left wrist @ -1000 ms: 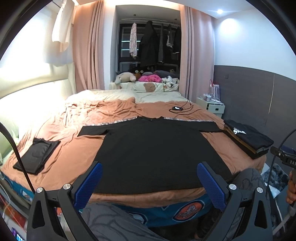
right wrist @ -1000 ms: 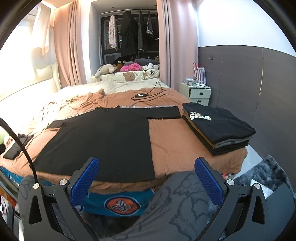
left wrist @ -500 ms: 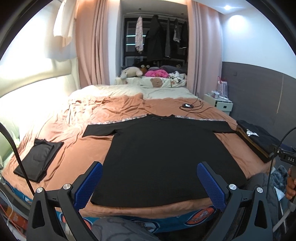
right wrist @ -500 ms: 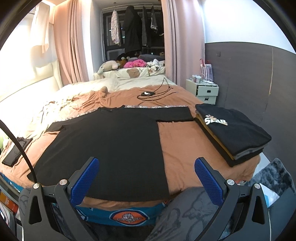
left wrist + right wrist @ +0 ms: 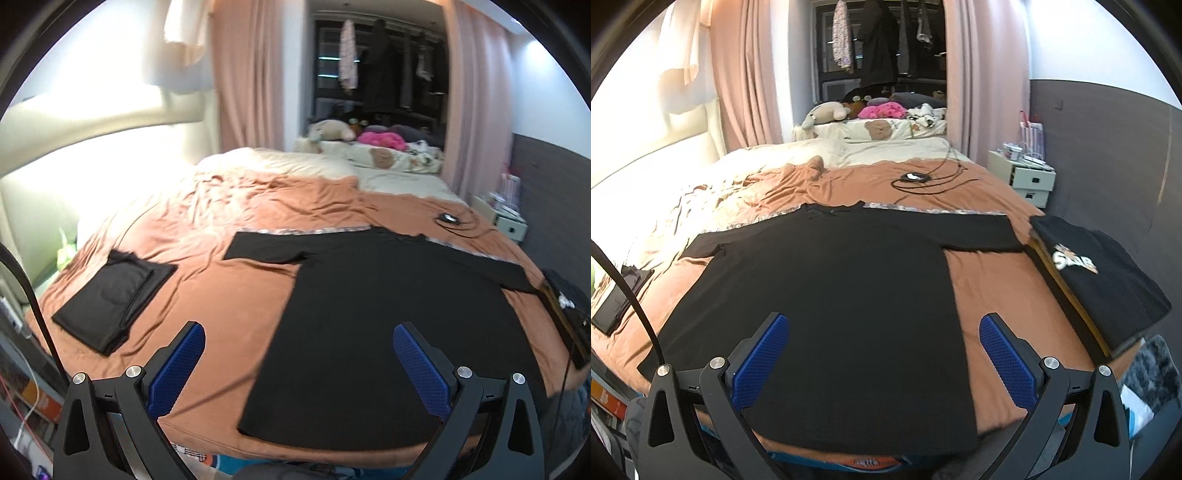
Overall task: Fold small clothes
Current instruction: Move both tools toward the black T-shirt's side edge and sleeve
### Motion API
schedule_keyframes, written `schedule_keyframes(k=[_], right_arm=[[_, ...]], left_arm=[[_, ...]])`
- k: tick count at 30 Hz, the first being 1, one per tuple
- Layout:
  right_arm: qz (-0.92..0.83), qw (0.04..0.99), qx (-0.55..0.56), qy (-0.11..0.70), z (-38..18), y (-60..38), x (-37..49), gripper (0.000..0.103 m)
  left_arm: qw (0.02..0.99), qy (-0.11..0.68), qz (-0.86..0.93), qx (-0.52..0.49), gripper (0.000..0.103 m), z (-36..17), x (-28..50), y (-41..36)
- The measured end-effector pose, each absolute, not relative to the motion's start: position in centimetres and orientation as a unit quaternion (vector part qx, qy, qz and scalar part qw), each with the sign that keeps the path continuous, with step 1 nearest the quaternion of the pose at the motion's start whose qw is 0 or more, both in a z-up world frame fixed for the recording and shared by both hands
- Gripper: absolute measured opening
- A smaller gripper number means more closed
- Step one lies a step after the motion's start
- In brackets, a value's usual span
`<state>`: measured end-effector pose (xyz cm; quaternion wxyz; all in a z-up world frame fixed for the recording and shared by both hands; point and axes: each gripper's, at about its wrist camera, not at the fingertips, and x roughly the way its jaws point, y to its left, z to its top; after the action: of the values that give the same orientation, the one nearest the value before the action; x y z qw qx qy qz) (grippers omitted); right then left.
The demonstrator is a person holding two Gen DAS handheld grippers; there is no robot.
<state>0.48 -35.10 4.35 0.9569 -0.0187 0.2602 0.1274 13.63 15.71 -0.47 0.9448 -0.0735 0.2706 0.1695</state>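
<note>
- Black folded garment [image 5: 110, 299] sits lower left of the left wrist view, on the orange bed sheet [image 5: 229, 295], apart from everything else. Risk: a wide sweep w/ the left gripper [image 5: 298, 365] could drag the sheet and shift it.
- Left gripper: fingers spread wide, nothing between them, above the near bed edge, straddling the left side seam of the black t-shirt [image 5: 399, 325].
- T-shirt lies flat, centre of both views, sleeves out, collar at the far side. Risk: thin fabric on a soft sheet, so a pinch may catch the sheet too, or only one layer, and the fold comes out skewed.
- Right gripper [image 5: 884, 356]: fingers also wide apart, empty, over the shirt's lower right part.
- Folded stack [image 5: 1100, 280] at right frame edge, just beside the right sleeve; a sleeve fold could bump it.
- Vs 1 s ago: left cam has swung leftward, so the shirt is now right of centre and the folded garment looms bigger. Right cam is closer and higher over the shirt. Shirt itself unmoved, fingers as open as before.
</note>
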Motion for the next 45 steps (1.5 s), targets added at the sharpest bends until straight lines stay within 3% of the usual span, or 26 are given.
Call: schedule_keyframes(k=[34, 37, 39, 43, 45], right_arm=[[0.305, 0.893, -0.101, 0.317, 3.8, -23.4, 18.4, 0.103], [0.312, 0.892, -0.098, 0.313, 3.8, -21.8, 20.0, 0.103], [0.316, 0.890, -0.099, 0.313, 3.7, -20.7, 21.1, 0.103], [0.327, 0.887, -0.086, 0.316, 3.5, -19.4, 23.0, 0.103], [0.334, 0.882, -0.081, 0.322, 3.2, -18.4, 24.1, 0.098]], left_arm=[[0.903, 0.310, 0.246, -0.171, 0.102, -3.7, 23.3, 36.0], [0.900, 0.313, 0.243, -0.183, 0.092, -4.2, 24.8, 37.8], [0.896, 0.319, 0.235, -0.201, 0.080, -4.7, 25.9, 39.3], [0.893, 0.326, 0.218, -0.221, 0.073, -5.4, 28.6, 41.4], [0.892, 0.330, 0.213, -0.224, 0.072, -5.7, 30.2, 42.2]])
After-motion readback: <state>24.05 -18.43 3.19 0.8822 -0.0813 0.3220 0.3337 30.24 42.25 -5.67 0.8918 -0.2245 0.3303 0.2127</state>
